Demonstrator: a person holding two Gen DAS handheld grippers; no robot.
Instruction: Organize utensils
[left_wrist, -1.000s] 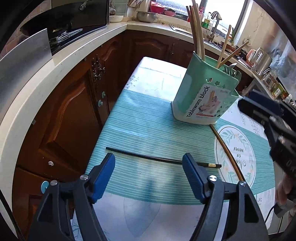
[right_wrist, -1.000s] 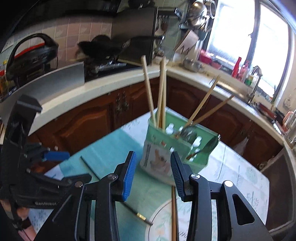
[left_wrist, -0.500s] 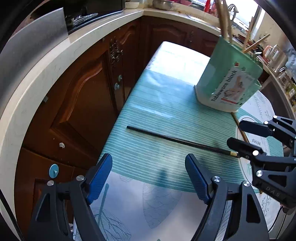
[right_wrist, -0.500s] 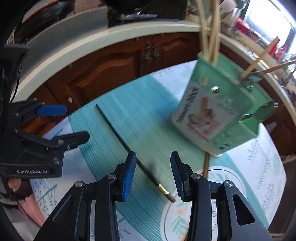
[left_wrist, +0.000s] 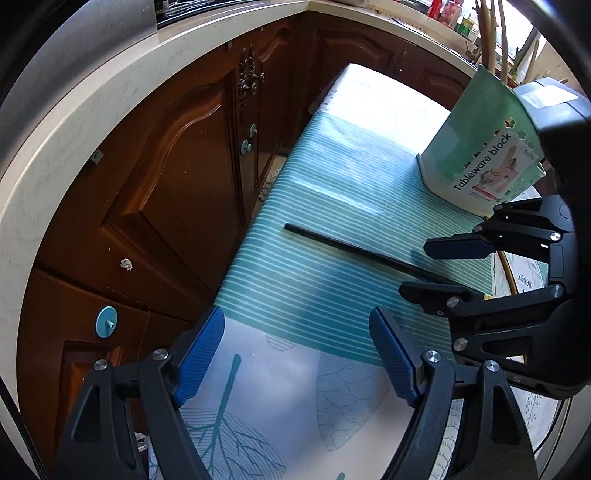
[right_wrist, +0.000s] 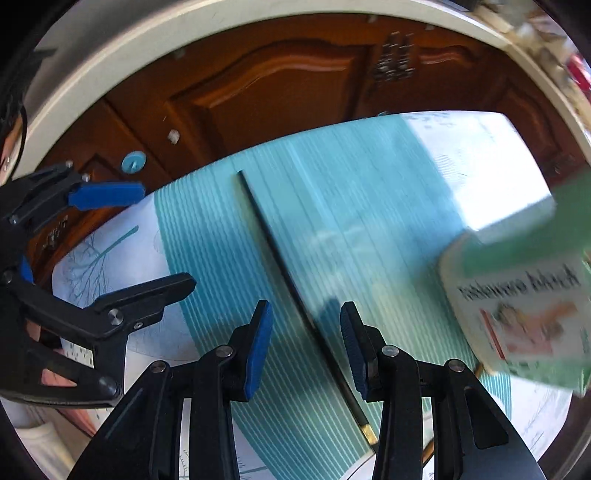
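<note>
A black chopstick (left_wrist: 354, 251) (right_wrist: 273, 243) with a gold tip lies flat on the teal striped tablecloth (left_wrist: 332, 177). My right gripper (right_wrist: 306, 314) (left_wrist: 413, 267) points down over its tip end. Its blue pads stand on either side of the stick without touching it. My left gripper (left_wrist: 295, 332) (right_wrist: 147, 240) hangs open and holds nothing, over the pale leaf print nearer than the stick. The green tableware holder (left_wrist: 476, 155) (right_wrist: 517, 295) stands upright at the right with wooden chopsticks (left_wrist: 487, 37) in it. A brown chopstick (left_wrist: 508, 269) lies beyond the right gripper.
Brown cabinet doors (left_wrist: 166, 184) and a pale countertop (left_wrist: 110, 92) run along the table's left edge, with a gap down to the floor between. A hand (right_wrist: 48, 376) holds the left gripper. Open cloth lies between the black stick and the holder.
The right gripper has dropped and tipped downward from facing the holder to straddling the black chopstick. The left gripper has sunk a little. The chopstick and holder have stayed in place.
</note>
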